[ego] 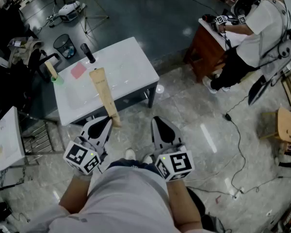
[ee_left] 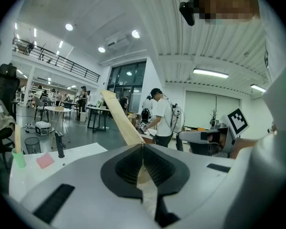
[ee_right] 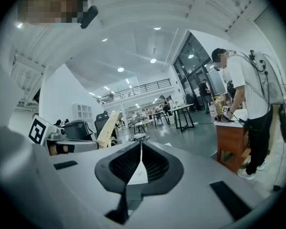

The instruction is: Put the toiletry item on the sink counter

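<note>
Transport step: my left gripper (ego: 108, 121) is clamped on the near end of the long tan toiletry item (ego: 103, 91), which slants ahead of its jaws, and my right gripper (ego: 161, 125) beside it is closed on nothing; the next move, I judge, is to reach forward to the white sink counter (ego: 136, 57).
</note>
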The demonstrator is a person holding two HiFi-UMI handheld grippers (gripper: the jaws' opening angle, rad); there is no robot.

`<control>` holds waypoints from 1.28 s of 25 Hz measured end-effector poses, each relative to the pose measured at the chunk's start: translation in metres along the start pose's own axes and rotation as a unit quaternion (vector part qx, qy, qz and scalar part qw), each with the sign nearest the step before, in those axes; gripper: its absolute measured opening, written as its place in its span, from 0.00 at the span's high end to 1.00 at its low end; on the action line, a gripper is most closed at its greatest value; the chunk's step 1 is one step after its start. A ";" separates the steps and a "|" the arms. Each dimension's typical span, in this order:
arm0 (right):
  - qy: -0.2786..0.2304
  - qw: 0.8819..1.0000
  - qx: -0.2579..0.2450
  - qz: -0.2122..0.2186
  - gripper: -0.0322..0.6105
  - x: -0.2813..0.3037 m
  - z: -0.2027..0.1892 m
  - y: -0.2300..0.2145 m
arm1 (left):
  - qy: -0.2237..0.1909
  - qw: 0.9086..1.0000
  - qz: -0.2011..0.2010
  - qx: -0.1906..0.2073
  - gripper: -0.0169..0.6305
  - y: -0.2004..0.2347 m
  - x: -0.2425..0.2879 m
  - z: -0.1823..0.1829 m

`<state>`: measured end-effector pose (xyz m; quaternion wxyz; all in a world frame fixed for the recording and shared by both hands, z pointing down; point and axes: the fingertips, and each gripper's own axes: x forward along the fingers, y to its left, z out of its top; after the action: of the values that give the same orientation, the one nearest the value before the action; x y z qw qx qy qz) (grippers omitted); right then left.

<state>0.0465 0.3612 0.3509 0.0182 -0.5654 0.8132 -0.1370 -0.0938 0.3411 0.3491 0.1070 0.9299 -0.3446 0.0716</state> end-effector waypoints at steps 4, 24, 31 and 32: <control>0.000 1.000 -0.006 -0.008 0.91 0.006 0.003 0.006 | -0.001 1.000 -0.001 -0.003 0.94 0.010 -0.005 0.001; -0.002 0.998 -0.033 -0.051 0.91 0.072 -0.010 0.040 | -0.008 0.999 -0.030 -0.015 0.94 0.095 -0.020 -0.014; 0.000 0.999 -0.036 -0.035 0.91 0.118 -0.004 0.011 | -0.005 1.000 -0.013 -0.020 0.94 0.124 0.017 -0.011; 0.001 0.999 -0.036 -0.031 0.91 0.124 -0.002 0.004 | -0.005 1.000 -0.010 -0.020 0.94 0.126 0.024 -0.010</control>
<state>-0.0020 0.2484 0.3673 -0.0068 -0.5909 0.7994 -0.1088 -0.1588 0.2350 0.3825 0.1244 0.9314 -0.3370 0.0594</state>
